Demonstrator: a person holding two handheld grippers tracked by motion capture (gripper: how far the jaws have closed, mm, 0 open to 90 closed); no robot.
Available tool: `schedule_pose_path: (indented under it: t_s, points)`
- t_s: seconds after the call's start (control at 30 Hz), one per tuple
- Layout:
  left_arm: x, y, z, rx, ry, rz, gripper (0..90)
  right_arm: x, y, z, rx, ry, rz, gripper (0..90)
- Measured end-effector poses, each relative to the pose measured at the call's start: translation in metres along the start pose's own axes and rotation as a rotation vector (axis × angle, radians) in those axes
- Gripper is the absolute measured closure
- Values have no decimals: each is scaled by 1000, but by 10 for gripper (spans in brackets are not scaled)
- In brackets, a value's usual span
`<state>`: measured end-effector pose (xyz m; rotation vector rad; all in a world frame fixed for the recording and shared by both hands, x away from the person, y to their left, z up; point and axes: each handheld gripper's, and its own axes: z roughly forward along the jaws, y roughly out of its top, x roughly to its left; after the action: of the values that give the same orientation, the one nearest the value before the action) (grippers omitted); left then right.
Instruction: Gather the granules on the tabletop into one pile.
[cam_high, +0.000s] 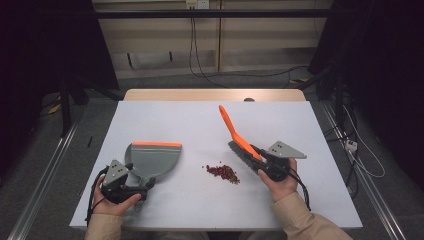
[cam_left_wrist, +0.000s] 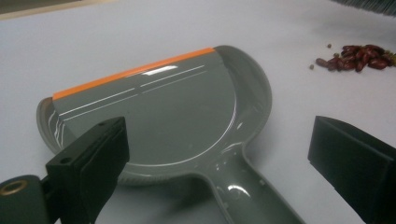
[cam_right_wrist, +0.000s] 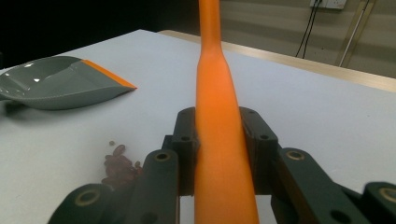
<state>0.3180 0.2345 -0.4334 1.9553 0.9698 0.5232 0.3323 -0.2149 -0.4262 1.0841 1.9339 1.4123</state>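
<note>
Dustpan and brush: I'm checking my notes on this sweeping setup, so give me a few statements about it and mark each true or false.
1. The right tongs are clamped on the orange brush handle. True.
2. The left tongs are squeezing the dustpan handle. False: the jaws stand open on either side of it, apart from it.
3. The red beans lie on the table between dustpan and brush. True.
4. Some beans are already in the dustpan. False: its tray is empty.
5. The dustpan's orange lip points toward the person. False: it faces the table's far edge.
</note>
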Motion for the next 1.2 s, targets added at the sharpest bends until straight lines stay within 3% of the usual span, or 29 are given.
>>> schedule_pose_path:
  t_s: [0.37, 0.77, 1.07, 1.2]
  points:
    - [-2, -9, 3, 70, 34, 12, 53, 0, 4, 2, -20, 7, 10, 707]
    - [14, -13, -6, 93, 82, -21, 116, -2, 4, 1, -23, 5, 25, 706]
    - [21, -11, 3, 110, -1, -5, 327, -3, 4, 0, -23, 4, 23, 706]
    - [23, -9, 4, 125, -14, -5, 352, -4, 4, 0, -21, 5, 22, 706]
